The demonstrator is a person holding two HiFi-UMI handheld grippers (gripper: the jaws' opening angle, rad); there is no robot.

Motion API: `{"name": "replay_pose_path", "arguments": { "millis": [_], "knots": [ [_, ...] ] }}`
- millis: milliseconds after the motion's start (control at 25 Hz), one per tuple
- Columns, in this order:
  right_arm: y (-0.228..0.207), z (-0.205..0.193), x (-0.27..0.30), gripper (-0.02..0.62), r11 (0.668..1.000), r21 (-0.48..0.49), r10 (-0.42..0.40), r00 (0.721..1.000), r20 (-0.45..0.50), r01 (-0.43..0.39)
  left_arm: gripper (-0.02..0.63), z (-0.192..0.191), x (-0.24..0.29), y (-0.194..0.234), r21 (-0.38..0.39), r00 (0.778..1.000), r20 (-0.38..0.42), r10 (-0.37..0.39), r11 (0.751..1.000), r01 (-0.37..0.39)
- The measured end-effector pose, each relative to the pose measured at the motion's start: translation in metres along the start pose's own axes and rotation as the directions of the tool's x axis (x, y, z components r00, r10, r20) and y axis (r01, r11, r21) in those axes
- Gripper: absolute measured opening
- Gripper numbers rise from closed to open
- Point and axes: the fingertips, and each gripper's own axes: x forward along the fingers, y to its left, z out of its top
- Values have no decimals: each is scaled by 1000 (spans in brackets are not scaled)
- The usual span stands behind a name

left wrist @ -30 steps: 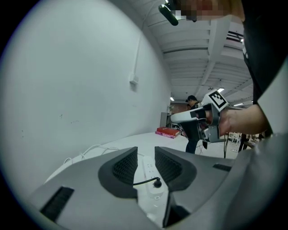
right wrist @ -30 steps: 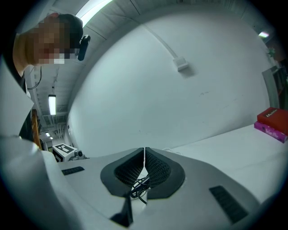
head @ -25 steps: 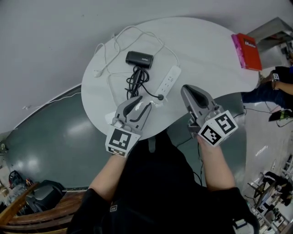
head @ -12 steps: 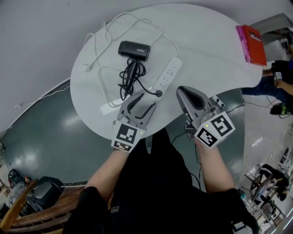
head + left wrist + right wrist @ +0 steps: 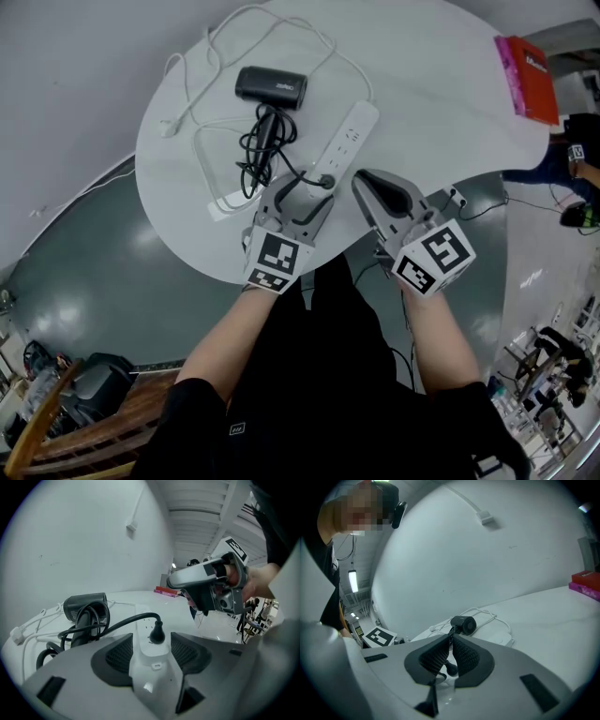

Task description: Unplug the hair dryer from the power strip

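Observation:
A black hair dryer (image 5: 272,86) lies on the round white table (image 5: 441,84), its black cord bundled beside it. Its black plug (image 5: 325,180) sits in the near end of a white power strip (image 5: 347,141). My left gripper (image 5: 302,190) is open; its jaws have just been opening, and they straddle the strip's near end (image 5: 145,667) with the plug (image 5: 156,633) just ahead of the pads. My right gripper (image 5: 363,178) hovers shut and empty just right of the strip. The right gripper view has the closed jaws (image 5: 451,638) pointing at the dryer (image 5: 463,624).
White cable (image 5: 220,52) loops round the dryer, and a white adapter (image 5: 220,204) lies near the table's front edge. A red book (image 5: 530,66) lies at the far right rim. A person (image 5: 574,173) stands beyond the table at right.
Both grippers have come down and forward toward the power strip. The left jaws have spread wider and now stand either side of the strip's near end.

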Motion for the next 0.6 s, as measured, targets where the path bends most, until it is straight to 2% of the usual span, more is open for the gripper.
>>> {"name": "replay_pose_path", "arguments": {
  "millis": [600],
  "knots": [
    [10,-18,0,38,999,-12,39,996,-74,-40,243,-9,18,-6,52,997,-72,7,999,-3]
  ]
}}
